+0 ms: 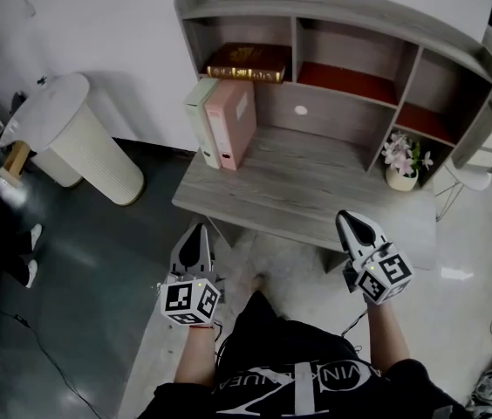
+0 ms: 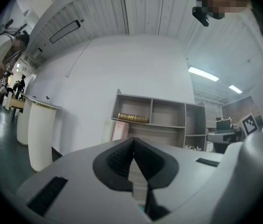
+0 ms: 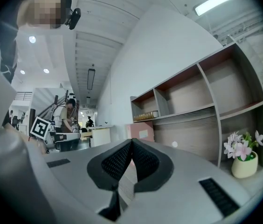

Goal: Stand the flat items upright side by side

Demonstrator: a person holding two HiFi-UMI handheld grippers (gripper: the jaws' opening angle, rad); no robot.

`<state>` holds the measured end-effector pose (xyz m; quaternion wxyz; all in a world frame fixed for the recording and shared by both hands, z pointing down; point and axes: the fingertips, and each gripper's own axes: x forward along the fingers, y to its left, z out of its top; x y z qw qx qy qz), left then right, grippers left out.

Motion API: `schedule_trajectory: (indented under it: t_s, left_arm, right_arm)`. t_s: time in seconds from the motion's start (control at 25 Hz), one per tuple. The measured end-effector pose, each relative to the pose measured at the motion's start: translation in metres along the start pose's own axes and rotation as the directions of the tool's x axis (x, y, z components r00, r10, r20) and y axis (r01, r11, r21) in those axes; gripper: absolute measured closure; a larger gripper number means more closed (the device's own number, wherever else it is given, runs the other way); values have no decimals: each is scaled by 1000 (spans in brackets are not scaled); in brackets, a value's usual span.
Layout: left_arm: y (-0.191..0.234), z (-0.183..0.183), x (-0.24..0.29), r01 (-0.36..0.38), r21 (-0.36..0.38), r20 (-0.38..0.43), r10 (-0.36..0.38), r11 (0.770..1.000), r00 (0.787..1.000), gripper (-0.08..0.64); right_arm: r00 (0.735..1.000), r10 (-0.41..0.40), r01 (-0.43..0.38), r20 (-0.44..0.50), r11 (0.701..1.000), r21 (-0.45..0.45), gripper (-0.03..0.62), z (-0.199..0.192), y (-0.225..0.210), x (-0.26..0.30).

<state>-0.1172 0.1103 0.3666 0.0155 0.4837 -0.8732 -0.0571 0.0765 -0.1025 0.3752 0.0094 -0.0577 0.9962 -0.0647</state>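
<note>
A pink binder [image 1: 233, 122] and a pale green binder [image 1: 199, 120] stand upright side by side at the desk's left end. A brown book with gold edging [image 1: 248, 62] lies flat in the left shelf compartment above them; it also shows in the left gripper view [image 2: 132, 118]. My left gripper [image 1: 198, 244] hangs shut and empty just short of the desk's front edge. My right gripper [image 1: 353, 229] is shut and empty over the front edge at the right. The pink binder [image 3: 141, 132] shows ahead in the right gripper view.
The grey wooden desk [image 1: 290, 190] carries a shelf unit with several compartments. A small pot of pink flowers [image 1: 402, 162] stands at the desk's right end. A white ribbed round pedestal [image 1: 80, 138] stands on the floor to the left. A white chair [image 1: 481, 160] is at far right.
</note>
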Motion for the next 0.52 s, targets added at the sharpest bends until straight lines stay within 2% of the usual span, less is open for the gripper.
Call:
schedule_trajectory:
  t_s: [0.16,0.52]
  left_arm:
    - [3,2,-4,-17,4,2,17,1000,1000,557]
    - [9,5,-6,-38,6,2,38,999,999,557]
  right_arm:
    - [1000,3,-3,2,1000,-25,581,1,4,2]
    - [1000,12,-12,11,1000,-20,583,5,5,6]
